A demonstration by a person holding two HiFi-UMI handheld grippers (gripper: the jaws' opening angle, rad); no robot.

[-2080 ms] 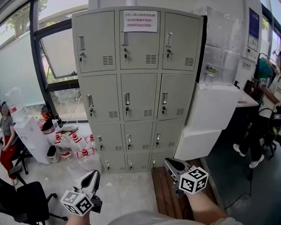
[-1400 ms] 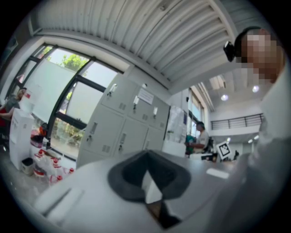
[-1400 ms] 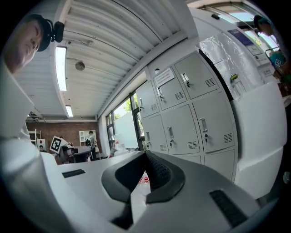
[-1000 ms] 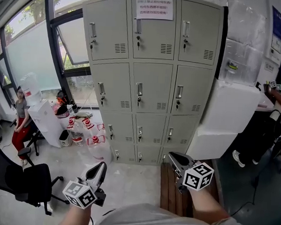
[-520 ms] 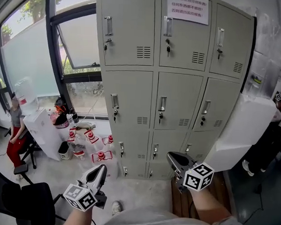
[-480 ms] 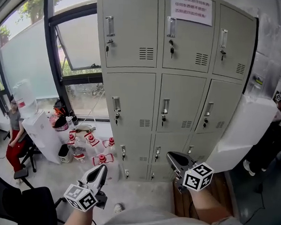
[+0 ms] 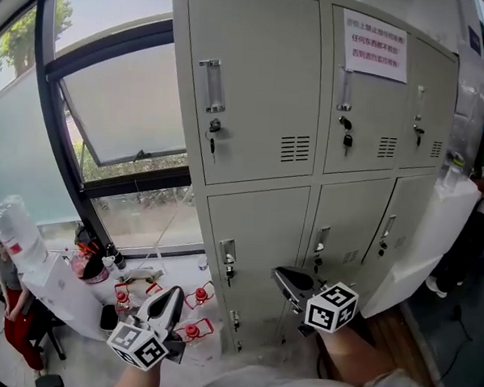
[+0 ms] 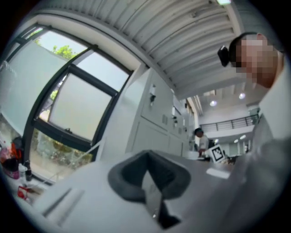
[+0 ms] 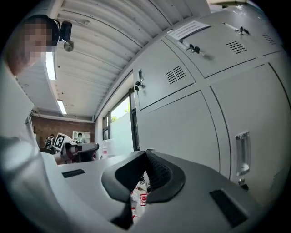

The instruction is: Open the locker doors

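Observation:
The grey metal locker (image 7: 264, 85) fills the head view, all its doors closed. The top-left door has a chrome handle (image 7: 210, 86) with a key (image 7: 214, 132) below it; the top-middle door bears a paper notice (image 7: 375, 46). My right gripper (image 7: 290, 282) is shut and empty, low in front of the middle-row doors, apart from the middle-left door's handle (image 7: 228, 261). My left gripper (image 7: 170, 302) is shut and empty, lower left, off the locker's left side. In the right gripper view the jaws (image 9: 145, 157) meet, with a door handle (image 9: 242, 152) to the right. The left gripper view has its tip (image 8: 148, 157) pointing towards the lockers (image 8: 152, 116).
A dark-framed window (image 7: 108, 117) stands left of the locker. Red-capped water bottles (image 7: 198, 295) lie on the floor below it. A seated person in red trousers (image 7: 9, 322) is at far left. White foam boxes (image 7: 434, 239) lean against the locker's right side, above a wooden pallet (image 7: 384, 334).
The view has come much closer to the locker, and its left column now fills the middle. Both grippers stay low and shut; the right one has moved slightly left.

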